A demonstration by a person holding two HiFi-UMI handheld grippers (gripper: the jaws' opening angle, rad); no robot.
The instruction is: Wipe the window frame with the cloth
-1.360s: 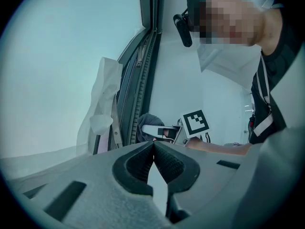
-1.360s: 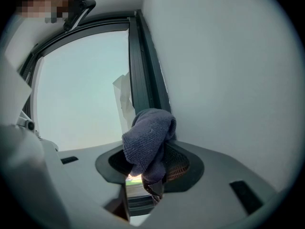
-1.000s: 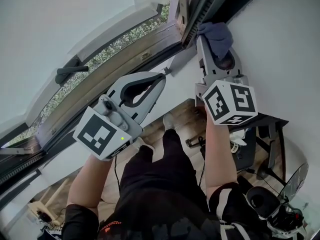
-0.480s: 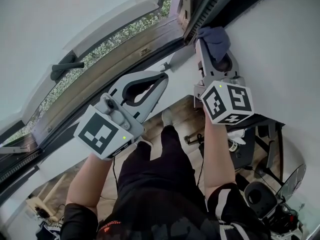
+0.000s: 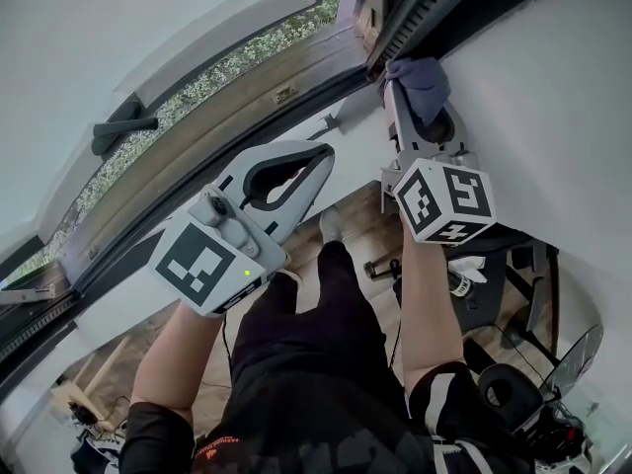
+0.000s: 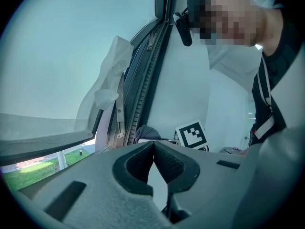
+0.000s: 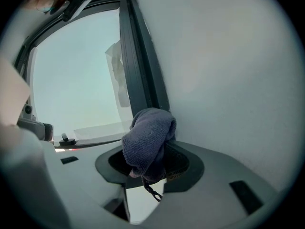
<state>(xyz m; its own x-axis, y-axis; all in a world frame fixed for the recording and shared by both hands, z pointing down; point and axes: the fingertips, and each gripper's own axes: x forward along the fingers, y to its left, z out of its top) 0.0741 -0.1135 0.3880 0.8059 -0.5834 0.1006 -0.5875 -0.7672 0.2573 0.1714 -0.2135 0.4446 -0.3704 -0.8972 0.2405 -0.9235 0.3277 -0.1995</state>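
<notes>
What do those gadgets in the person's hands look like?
The left hand-held gripper and right hand-held gripper are pale grey plastic with dark ribbed pads; each carries a white cube with black square markers. The person wears black short sleeves.

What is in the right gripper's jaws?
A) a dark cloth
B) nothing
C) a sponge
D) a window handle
A: the right gripper view shows the cloth bunched between the jaws of the right gripper, which are closed on it.
</notes>
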